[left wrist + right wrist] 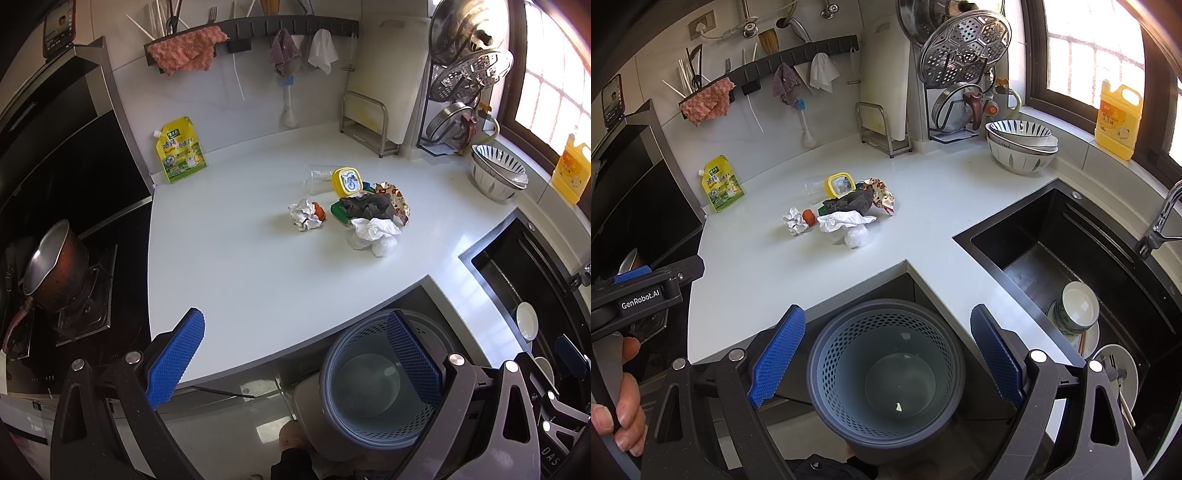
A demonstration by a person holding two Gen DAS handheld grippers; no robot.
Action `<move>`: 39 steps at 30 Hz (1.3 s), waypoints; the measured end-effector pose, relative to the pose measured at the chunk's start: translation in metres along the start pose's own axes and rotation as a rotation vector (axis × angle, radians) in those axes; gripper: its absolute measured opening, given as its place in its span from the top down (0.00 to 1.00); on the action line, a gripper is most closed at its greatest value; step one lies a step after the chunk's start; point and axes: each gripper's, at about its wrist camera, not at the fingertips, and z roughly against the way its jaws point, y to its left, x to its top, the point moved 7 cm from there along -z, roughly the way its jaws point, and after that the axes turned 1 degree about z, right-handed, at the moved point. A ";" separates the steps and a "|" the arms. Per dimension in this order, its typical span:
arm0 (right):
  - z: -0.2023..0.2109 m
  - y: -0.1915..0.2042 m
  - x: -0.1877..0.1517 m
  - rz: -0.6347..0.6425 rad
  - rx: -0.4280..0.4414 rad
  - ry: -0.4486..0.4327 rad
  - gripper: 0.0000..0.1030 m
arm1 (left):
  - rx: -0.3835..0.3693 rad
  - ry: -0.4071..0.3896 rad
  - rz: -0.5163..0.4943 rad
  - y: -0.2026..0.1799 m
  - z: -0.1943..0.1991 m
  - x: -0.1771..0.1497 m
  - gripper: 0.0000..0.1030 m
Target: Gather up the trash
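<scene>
A trash pile lies mid-counter: crumpled white paper [304,214] [795,220], an orange scrap [318,210] [809,216], a dark rag [366,206] [849,201], white tissue and plastic [373,233] [846,223], a yellow lid [347,181] [840,184], a clear cup [317,179] [813,187], and a patterned wrapper [397,197] [882,195]. A blue perforated bin [376,376] [886,373] stands on the floor below the counter edge. My left gripper [295,354] is open and empty near the counter's front edge. My right gripper [886,354] is open and empty above the bin.
A yellow pouch [180,150] [721,184] leans on the back wall. A pot [55,266] sits on the stove at left. A black sink [1071,266] with dishes is at right. Stacked bowls [1021,146] and a yellow bottle [1117,120] stand near the window.
</scene>
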 end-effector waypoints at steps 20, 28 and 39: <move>-0.056 0.035 0.017 0.027 0.029 0.055 0.16 | 0.014 0.034 0.012 0.034 -0.047 0.013 0.06; -0.097 0.035 0.034 0.013 0.017 0.064 0.16 | 0.022 0.028 0.024 0.055 -0.086 0.035 0.06; -0.168 0.034 0.053 -0.023 0.006 0.099 0.16 | -0.017 0.044 0.000 0.054 -0.157 0.060 0.06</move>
